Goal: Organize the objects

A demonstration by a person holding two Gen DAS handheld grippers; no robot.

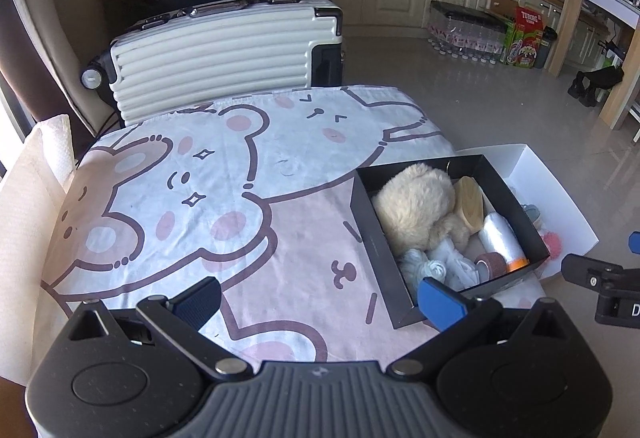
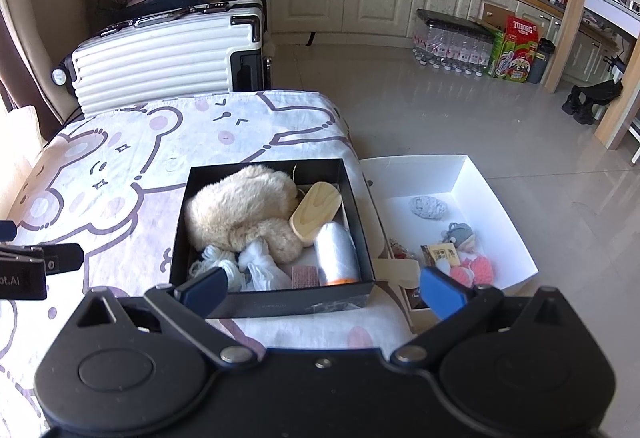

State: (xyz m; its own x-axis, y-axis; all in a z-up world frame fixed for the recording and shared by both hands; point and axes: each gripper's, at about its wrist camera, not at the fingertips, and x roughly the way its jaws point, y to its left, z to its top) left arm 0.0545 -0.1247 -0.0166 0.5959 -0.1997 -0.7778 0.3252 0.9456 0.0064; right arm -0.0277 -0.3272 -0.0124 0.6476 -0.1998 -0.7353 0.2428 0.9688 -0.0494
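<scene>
The left gripper (image 1: 320, 302) hangs over the cartoon-bear cloth (image 1: 208, 198) that covers the tabletop, its blue fingers (image 1: 440, 302) spread wide apart with nothing between them. The right gripper (image 2: 322, 288) hovers at the near edge of the black box (image 2: 276, 304), fingers (image 2: 442, 296) likewise wide apart and empty; in the right wrist view the left-hand finger overlaps the box's near-left corner and the right-hand finger lies in front of the white tray (image 2: 500, 194).

The black box sits on the cloth near the tabletop's right edge, at 3 o'clock in the left wrist view. Inside it, a cream plush toy (image 2: 240, 210) fills the far-left part. At 3 o'clock from the plush leans a wooden brush (image 2: 316, 214), and just nearer than the brush stands a white roll with an orange end (image 2: 336, 254). Along the near wall lie white yarn (image 2: 218, 262), a crumpled white cloth (image 2: 260, 262) and a pinkish tape roll (image 2: 304, 276).

The white tray lies just beside the box at 3 o'clock, lower than the tabletop. It holds a grey pad (image 2: 426, 207) toward its far end, a small grey figure (image 2: 458, 232), a small printed card (image 2: 442, 254) and a pink crocheted piece (image 2: 474, 268). A white ribbed suitcase (image 2: 160, 58) stands beyond the tabletop at 11 o'clock.
</scene>
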